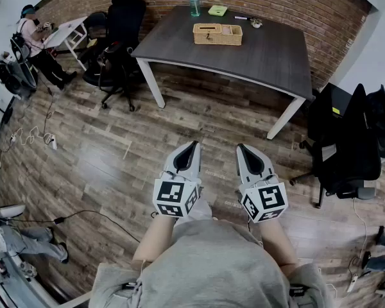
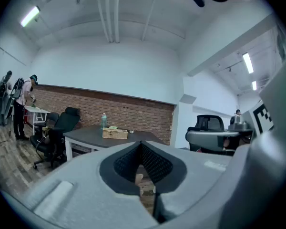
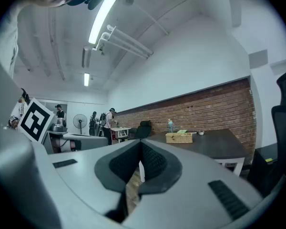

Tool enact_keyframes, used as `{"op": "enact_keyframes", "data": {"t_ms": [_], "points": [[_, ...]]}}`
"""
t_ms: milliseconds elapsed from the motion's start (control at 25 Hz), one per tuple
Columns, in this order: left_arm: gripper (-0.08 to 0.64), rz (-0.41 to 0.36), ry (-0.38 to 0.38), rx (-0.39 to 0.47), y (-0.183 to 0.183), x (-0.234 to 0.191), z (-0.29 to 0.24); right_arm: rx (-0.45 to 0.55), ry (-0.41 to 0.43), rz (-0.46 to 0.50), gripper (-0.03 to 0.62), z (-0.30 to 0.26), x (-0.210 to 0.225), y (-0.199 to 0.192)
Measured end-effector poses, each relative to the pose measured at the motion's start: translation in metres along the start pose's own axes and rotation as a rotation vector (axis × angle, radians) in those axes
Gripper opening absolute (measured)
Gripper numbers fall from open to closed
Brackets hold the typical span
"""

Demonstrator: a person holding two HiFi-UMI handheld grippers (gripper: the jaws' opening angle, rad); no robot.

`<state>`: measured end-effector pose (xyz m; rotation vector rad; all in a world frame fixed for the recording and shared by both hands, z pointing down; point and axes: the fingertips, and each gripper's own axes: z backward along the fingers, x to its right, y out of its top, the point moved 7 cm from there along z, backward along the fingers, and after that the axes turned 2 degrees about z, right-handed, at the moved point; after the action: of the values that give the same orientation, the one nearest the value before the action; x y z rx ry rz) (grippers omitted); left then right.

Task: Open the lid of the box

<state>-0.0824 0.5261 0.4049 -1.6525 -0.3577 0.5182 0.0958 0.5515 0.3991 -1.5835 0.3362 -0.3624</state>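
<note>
Across the room the dark grey rectangular table [image 1: 269,50] holds the lidded woven wicker box [image 1: 217,34] — we're well apart from it, left gripper [image 1: 193,144] and right gripper [image 1: 241,147] both closed on nothing, so approaching probably comes first.

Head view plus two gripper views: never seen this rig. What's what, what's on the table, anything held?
No robot here: a person holds a two-jaw gripper in each hand. The head view comes from a camera on their head, looking down at the left gripper and right gripper, both short of the table. Each gripper view's camera rides on its gripper and looks along the jaws. On the table stand a woven box with its lid apparently closed, a bottle and a flat green item. Both grippers are shut and hold nothing.
</note>
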Motion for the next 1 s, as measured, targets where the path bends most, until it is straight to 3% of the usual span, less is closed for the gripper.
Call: {"op": "enact_keyframes", "data": {"t_ms": [520, 1000], "points": [[0.018, 0.023, 0.006, 0.033, 0.004, 0.01, 0.019, -0.003, 0.051, 0.041, 0.002, 0.015, -0.017, 0.0], [0.019, 0.015, 0.0, 0.024, 0.004, 0.014, 0.02, -0.015, 0.025, -0.022, 0.003, 0.016, -0.006, -0.002]]}}
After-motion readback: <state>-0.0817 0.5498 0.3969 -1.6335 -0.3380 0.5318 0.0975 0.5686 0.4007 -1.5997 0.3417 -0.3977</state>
